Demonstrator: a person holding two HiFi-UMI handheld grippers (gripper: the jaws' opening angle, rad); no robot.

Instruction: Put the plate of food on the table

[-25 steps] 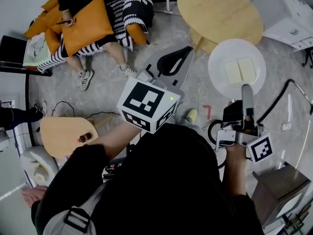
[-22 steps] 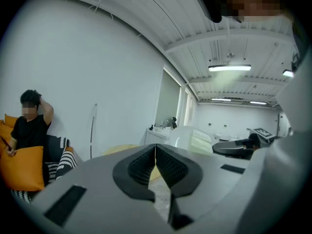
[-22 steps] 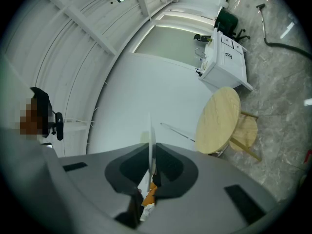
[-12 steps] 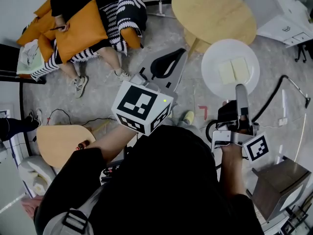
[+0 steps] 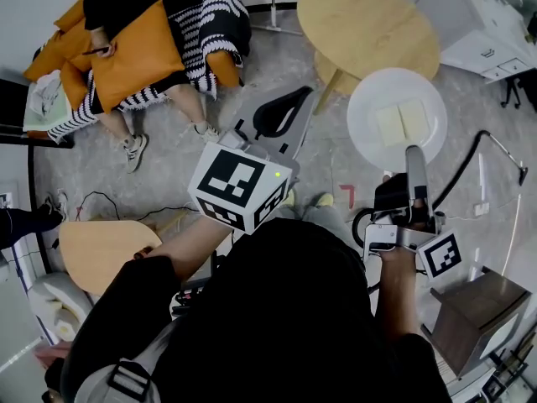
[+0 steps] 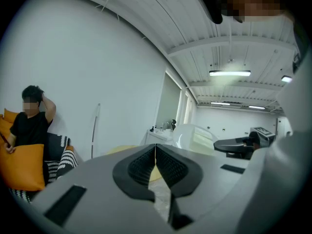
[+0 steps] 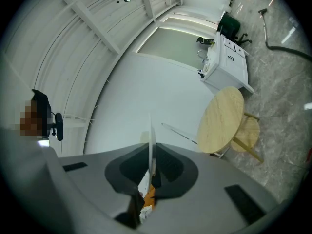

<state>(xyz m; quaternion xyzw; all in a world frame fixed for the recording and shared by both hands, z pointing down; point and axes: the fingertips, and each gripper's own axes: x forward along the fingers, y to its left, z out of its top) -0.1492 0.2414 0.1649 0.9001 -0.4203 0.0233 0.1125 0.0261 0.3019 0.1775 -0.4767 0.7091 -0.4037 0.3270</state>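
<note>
Standing on a speckled floor with a seated person [image 5: 126, 49] among orange cushions [image 5: 138, 44] at far left and a small low wooden table [image 5: 101, 246] lower left. Holding the left gripper [image 5: 306, 96] out ahead at centre, jaws pressed together on nothing, ridged pads meeting. Facing a round wooden table [image 5: 369, 23] further right, with a stool [image 5: 331, 70] tucked under its near edge. Carrying the white plate [image 5: 365, 107] in the air just beside that near edge, mostly over floor and not yet set down, with 2 pale slices of food [image 5: 401, 122] lying flat near the middle. Pinching the plate's near rim in the right gripper [image 5: 412, 151] — thin edge showing clamped between the pads in the right gripper view — and so bearing the whole plate from 1 side only. Judging the step in hand as the carry-in: bringing the plate forward over the tabletop, keeping it level to stop the slices sliding, lowering until the base is sitting flat, and only then easing the jaws apart. Watching the far rim for drooping, gripping at 1 edge probably leaving it prone to tipping. Aiming well inside the table's lip, steering clear of the stool, and keeping the idle left gripper out of the path
</note>
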